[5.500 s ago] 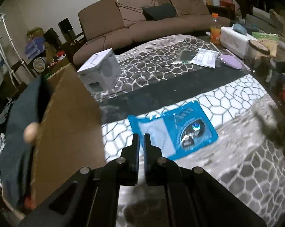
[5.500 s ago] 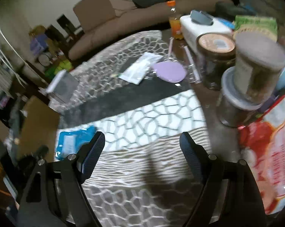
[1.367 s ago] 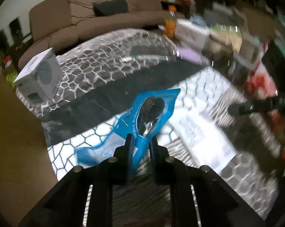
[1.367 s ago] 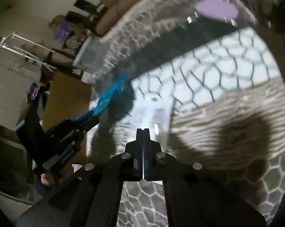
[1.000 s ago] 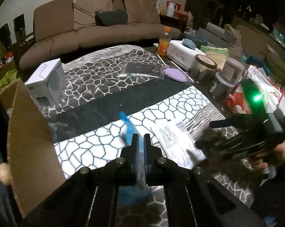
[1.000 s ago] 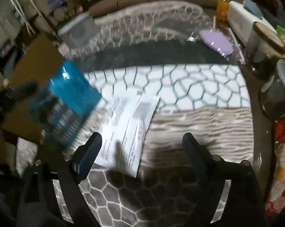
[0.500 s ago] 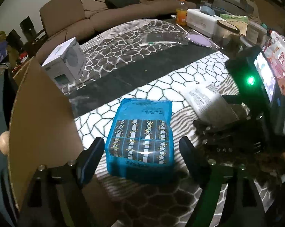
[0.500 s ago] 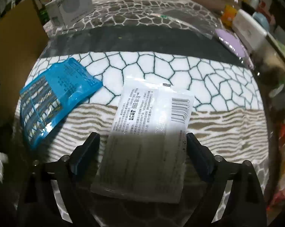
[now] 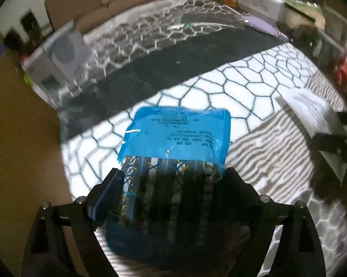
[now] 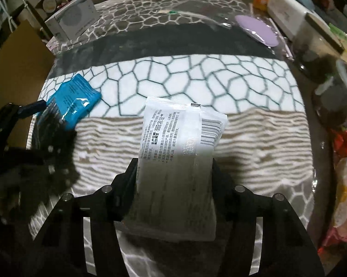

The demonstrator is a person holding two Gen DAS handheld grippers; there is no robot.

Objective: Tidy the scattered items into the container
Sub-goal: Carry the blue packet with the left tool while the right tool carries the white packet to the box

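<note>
1. Patterned cloth (image 9: 242, 78) covers the table, with honeycomb lines, a dark band and wavy stripes; a brown sofa (image 9: 104, 0) stands behind it.
2. Far left, a brown cardboard box (image 9: 19, 124) rises at the table's edge, and a small grey carton (image 9: 58, 55) sits on the cloth just beyond it.
3. Low over the near left of the cloth, the left gripper (image 9: 172, 184) tilts down with its jaws spread wide, one finger on either side of the blue packet (image 9: 175, 138). Whether the fingers touch it cannot be told.
4. That packet lies flat, glossy blue with printed text at its far end and a clear window showing striped, cross-stitched contents.
5. To its right, the right gripper (image 10: 173, 173) has its jaws wide either side of the white packet (image 10: 180, 143); contact is unclear.
6. This packet is pale and crinkled, with dense print and a barcode at its far right corner.
7. A lilac disc (image 10: 257, 33) and jars (image 10: 318, 48) crowd the right edge.
</note>
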